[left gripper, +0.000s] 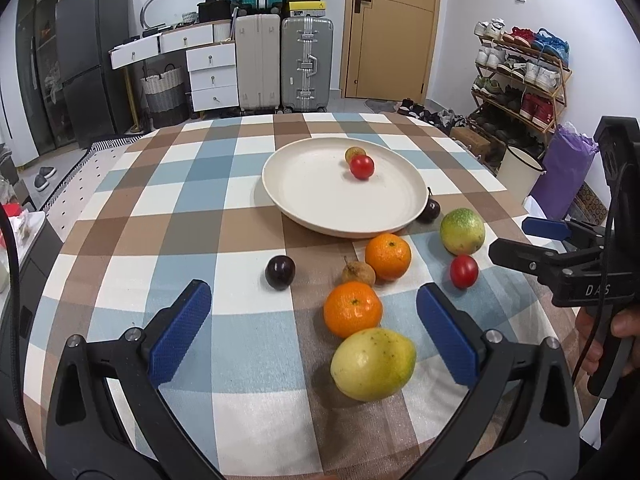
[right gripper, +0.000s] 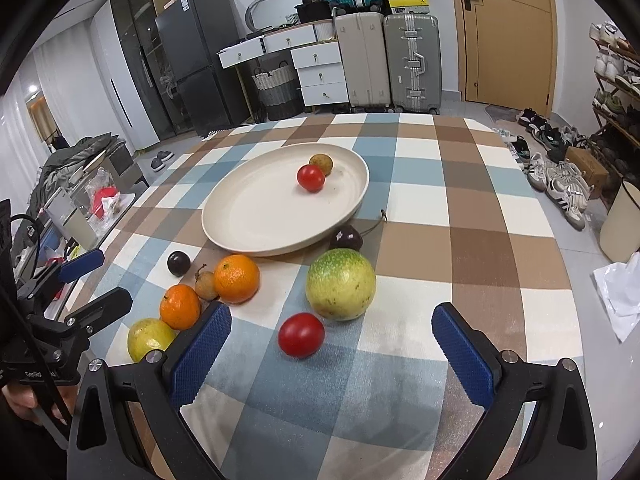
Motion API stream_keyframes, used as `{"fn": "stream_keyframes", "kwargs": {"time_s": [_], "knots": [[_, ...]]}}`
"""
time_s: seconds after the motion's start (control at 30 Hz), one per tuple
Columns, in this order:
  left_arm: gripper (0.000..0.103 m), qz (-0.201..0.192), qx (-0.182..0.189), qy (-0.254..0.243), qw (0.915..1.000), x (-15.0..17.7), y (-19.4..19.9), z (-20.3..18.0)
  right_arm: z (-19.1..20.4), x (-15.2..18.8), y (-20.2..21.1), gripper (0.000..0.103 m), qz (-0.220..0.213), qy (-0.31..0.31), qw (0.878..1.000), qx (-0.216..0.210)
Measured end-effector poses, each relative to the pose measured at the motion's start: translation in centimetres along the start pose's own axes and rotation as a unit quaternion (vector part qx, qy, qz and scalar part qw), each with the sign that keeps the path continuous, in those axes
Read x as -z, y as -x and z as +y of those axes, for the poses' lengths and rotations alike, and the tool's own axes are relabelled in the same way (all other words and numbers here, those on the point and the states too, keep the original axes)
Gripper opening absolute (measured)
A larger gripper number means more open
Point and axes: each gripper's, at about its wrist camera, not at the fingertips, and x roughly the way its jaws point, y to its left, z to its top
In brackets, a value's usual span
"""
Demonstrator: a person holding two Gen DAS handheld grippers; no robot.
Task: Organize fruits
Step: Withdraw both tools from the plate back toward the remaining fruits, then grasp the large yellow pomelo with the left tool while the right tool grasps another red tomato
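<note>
A cream plate (left gripper: 312, 196) (right gripper: 256, 220) sits mid-table and holds a red tomato (left gripper: 361, 167) (right gripper: 311, 178) and a small brown fruit (left gripper: 354, 154) (right gripper: 321, 164). In front of it lie two oranges (left gripper: 388, 256) (left gripper: 352, 309), a yellow-green fruit (left gripper: 373, 364), a rounder green fruit (right gripper: 341, 285), a second tomato (right gripper: 301, 335), a small pear-like fruit (left gripper: 358, 273) and two dark plums (left gripper: 280, 272) (right gripper: 346, 239). My left gripper (left gripper: 314, 316) is open above the near orange. My right gripper (right gripper: 331, 334) is open around the loose tomato, not touching it.
The checked tablecloth (left gripper: 192, 208) covers the table. Behind it stand suitcases (left gripper: 280, 64), white drawers (left gripper: 208, 68), a dark fridge (left gripper: 88, 60) and a door (left gripper: 392, 28). A shoe rack (left gripper: 520, 76) is at the right. Clutter (right gripper: 88, 200) sits left of the table.
</note>
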Motion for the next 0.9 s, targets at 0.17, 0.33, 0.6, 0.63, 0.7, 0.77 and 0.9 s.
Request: {"fn": "stream_keyframes", "kwargs": {"time_s": [0.17, 0.33, 0.6, 0.63, 0.7, 0.77, 0.9], "knots": [[0.102, 0.010, 0.002, 0.003, 0.9999, 0.8, -0.3, -0.1, -0.1, 0.5, -0.6, 0.102, 0.011, -0.004, 1.000, -0.005], [0.102, 0.025, 0.007, 0.010, 0.9996, 1.7, -1.0, 0.0, 0.2, 1.0, -1.1, 0.102, 0.019, -0.003, 1.000, -0.008], [0.102, 0.036, 0.012, 0.007, 0.9993, 2.6, -1.4, -0.3, 0.4, 1.6, -1.9, 0.102, 0.030, -0.001, 0.999, -0.013], [0.102, 0.039, 0.012, 0.007, 0.9991, 2.7, -1.6, -0.4, 0.4, 1.6, -1.9, 0.102, 0.031, -0.001, 0.999, -0.013], [0.102, 0.044, 0.014, 0.008, 0.9989, 3.0, -1.7, -0.5, 0.4, 1.8, -2.2, 0.102, 0.035, -0.001, 0.999, -0.015], [0.102, 0.048, 0.015, 0.007, 0.9987, 3.2, -1.8, -0.6, 0.7, 1.9, -2.4, 0.102, 0.037, 0.006, 0.999, -0.017], [0.102, 0.053, 0.018, 0.005, 0.9984, 3.5, -1.9, -0.9, 1.1, 2.2, -3.2, 0.097, 0.046, 0.012, 0.999, -0.022]]}}
